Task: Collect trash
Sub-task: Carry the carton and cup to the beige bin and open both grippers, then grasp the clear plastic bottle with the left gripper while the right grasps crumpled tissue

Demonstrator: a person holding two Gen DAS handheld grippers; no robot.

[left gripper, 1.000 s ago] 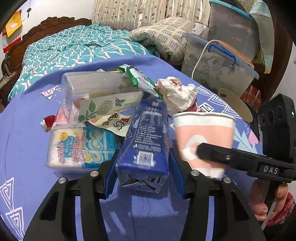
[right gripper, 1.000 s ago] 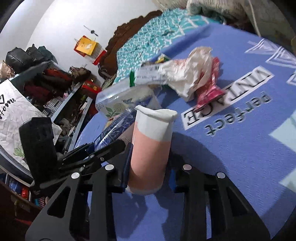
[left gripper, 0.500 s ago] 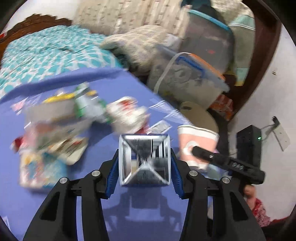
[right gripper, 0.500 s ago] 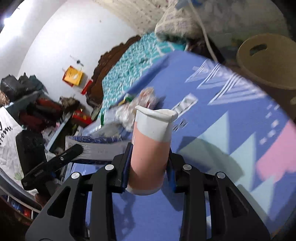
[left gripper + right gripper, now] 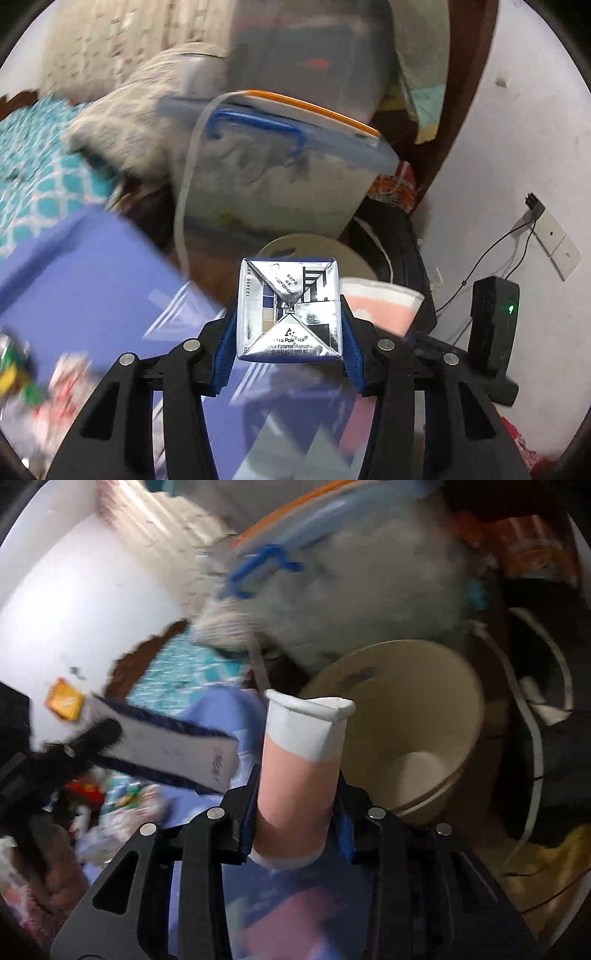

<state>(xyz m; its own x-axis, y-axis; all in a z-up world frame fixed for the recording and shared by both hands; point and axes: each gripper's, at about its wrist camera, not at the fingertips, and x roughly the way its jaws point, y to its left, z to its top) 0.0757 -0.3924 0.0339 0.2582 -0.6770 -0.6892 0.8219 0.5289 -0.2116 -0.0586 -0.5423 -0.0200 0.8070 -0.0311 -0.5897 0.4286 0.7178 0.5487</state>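
- The right tool point(image 5: 295, 812) pinches a squashed pink-and-white paper cup point(image 5: 301, 775) upright, just short of the round beige plastic bin point(image 5: 436, 716); its jaws have just been opening a little with the cup between them, so the cup could slip out early and land on the blue patterned cloth point(image 5: 207, 716) short of the bin's rim.
- The left tool point(image 5: 288, 347) pinches a blue drink carton with a silver folded end point(image 5: 288, 314), held nearly level, on the worktop side of the bin point(image 5: 354, 258) and beside the cup point(image 5: 380, 302). The two loads travel close together, so they could knock each other if both are let go at once.
- Both tools point downward toward the bin; in the right view a hand point(image 5: 59, 867) shows gripping the left tool's handle.
- More wrappers point(image 5: 110, 801) lie on the cloth, away from the bin, so the collecting looks unfinished.
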